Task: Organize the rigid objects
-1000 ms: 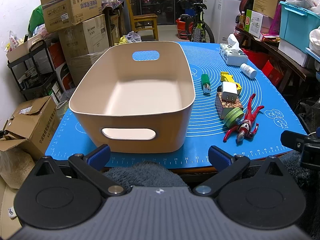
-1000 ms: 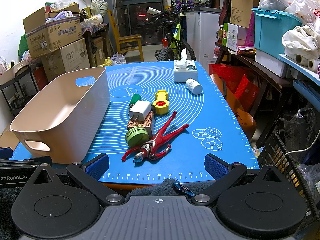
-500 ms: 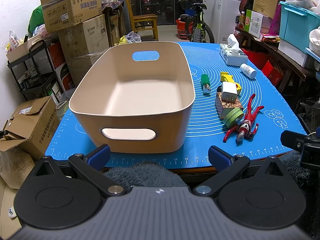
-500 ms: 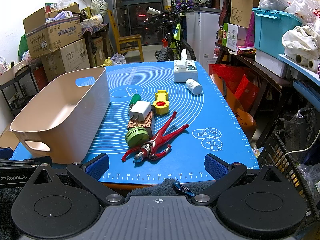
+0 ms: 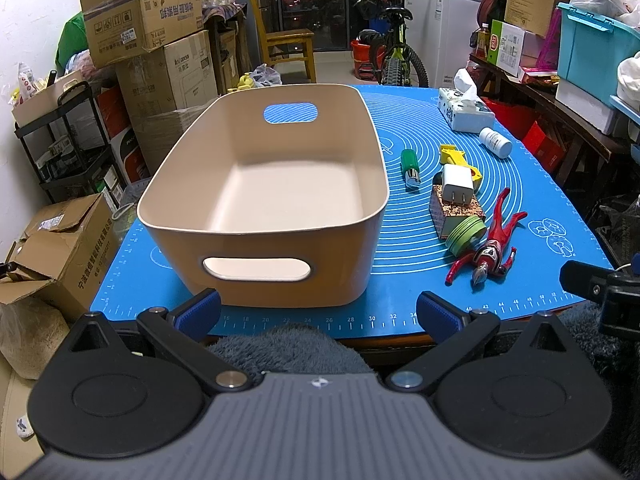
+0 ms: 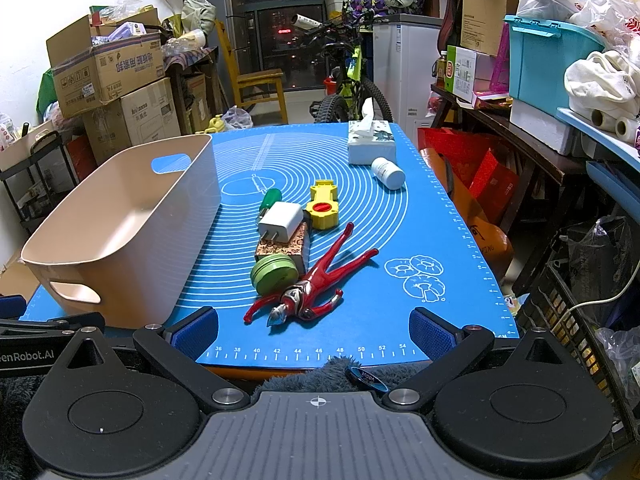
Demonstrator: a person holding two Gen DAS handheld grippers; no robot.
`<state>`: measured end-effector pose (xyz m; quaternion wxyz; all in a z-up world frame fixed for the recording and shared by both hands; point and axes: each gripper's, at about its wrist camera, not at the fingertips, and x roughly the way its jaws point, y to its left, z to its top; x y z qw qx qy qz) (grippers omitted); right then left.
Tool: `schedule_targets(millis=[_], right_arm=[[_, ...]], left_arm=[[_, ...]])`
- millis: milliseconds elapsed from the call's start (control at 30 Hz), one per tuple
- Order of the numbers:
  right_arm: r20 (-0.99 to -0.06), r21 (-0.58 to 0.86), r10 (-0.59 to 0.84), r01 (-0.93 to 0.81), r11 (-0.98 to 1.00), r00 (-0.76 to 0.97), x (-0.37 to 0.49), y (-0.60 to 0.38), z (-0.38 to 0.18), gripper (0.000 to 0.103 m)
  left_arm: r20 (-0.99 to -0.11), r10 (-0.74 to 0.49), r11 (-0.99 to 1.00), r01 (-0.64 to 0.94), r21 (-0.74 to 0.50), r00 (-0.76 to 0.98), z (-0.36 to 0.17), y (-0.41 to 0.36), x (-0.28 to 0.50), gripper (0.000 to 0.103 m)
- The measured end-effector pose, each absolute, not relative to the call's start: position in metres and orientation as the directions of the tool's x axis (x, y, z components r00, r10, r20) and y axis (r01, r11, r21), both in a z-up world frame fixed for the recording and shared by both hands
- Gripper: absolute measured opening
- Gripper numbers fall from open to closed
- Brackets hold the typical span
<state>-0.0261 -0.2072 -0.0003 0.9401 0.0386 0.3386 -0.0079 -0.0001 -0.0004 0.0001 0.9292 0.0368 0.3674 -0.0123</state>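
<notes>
An empty beige bin (image 5: 264, 184) (image 6: 120, 232) stands on the left half of the blue mat (image 5: 420, 240) (image 6: 368, 320). To its right lie a red figure (image 6: 308, 292) (image 5: 486, 254), a green round tin (image 6: 274, 274), a patterned box (image 6: 286, 246) with a white charger (image 6: 280, 220) on top, a yellow tool (image 6: 324, 208), a green-handled tool (image 6: 269, 199) and a white bottle (image 6: 387, 173). My left gripper (image 5: 318, 314) hovers open at the mat's near edge before the bin. My right gripper (image 6: 314, 334) is open just short of the figure.
A tissue box (image 6: 370, 142) sits at the mat's far right. Cardboard boxes (image 5: 152, 40) and a black rack (image 5: 68, 152) crowd the left side. A shelf with a teal crate (image 6: 548, 64) runs along the right. A bicycle (image 6: 348, 80) and chair (image 6: 256, 84) stand beyond the table.
</notes>
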Motion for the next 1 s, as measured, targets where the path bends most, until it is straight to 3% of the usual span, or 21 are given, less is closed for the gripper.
schedule_targets(millis=[567, 1000], right_arm=[[-0.634, 0.07, 0.012, 0.041, 0.997, 0.773, -0.026, -0.209, 0.0, 0.101], [-0.572, 0.086, 0.038, 0.014, 0.996, 0.819, -0.031, -0.21, 0.02, 0.101]], left_arm=[[-0.68, 0.005, 0.997, 0.05, 0.061, 0.733, 0.002, -0.005, -0.003, 0.103], [-0.648, -0.019, 0.997, 0.066, 0.048, 0.761, 0.016, 0.0, -0.005, 0.103]])
